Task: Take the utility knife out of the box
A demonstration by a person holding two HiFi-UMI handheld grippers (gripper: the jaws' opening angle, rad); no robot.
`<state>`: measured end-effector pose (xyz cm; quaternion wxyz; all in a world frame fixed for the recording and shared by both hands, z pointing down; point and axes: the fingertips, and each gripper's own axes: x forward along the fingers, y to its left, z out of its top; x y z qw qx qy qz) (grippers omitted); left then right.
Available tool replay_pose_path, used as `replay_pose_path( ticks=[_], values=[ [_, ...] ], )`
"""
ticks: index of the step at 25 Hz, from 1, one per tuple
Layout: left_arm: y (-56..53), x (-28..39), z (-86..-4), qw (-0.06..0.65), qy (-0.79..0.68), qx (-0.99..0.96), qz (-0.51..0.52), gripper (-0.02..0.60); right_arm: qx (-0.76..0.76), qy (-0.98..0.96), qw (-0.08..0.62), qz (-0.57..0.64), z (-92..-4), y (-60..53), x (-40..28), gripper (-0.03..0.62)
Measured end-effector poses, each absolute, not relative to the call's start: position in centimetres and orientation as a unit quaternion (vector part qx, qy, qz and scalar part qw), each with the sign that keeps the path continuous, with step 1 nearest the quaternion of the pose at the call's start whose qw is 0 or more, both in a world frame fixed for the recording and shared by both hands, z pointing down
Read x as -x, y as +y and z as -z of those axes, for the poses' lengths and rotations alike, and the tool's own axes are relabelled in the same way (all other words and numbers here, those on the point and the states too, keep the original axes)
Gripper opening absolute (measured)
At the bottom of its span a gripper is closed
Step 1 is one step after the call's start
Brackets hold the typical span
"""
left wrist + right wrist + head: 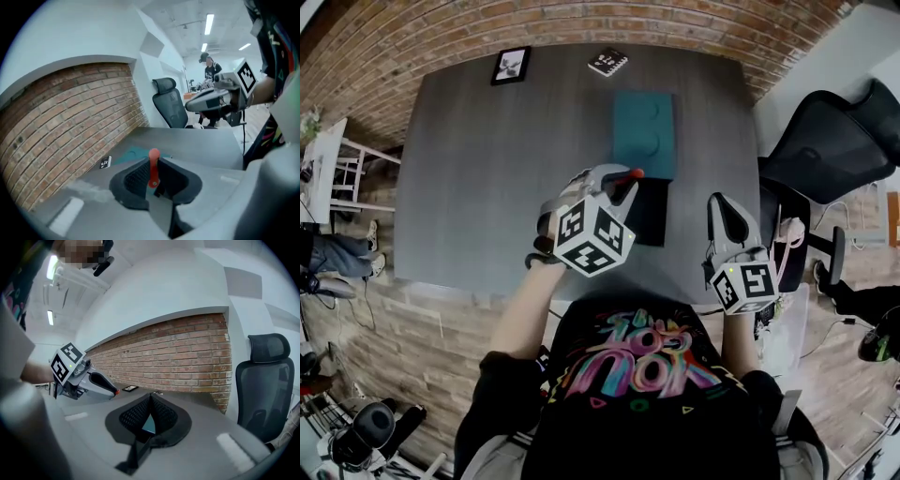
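The left tongs gripped the red utility knife, held up beside the black box. The right tongs were closed, empty. A firm grip while carrying it to bare surface seemed wise.

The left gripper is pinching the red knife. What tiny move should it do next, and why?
Probably carry it sideways over the bare table to the left of the black box, then lower it there. The left gripper is shut on the red utility knife and holds it up in the air, so it looks clear of the box. The right gripper is shut and empty.
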<state>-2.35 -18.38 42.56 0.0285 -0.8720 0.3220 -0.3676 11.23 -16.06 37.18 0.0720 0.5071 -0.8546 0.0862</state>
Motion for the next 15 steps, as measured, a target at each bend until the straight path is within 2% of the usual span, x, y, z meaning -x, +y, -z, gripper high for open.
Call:
replay_pose_path(
  ticks=[8,15],
  values=[
    [-18.7,4.7,-38.3,-0.015,0.423,0.881,0.210,0.055,-0.514,-0.851,0.071,-0.082,-36.7,-16.6,-11.5,0.000],
    [-17.3,6.7,-38.5,-0.091,0.465,0.871,0.131,0.057,-0.518,-0.848,0.070,-0.086,-37.0,-16.8,-11.8,0.000]
  ],
)
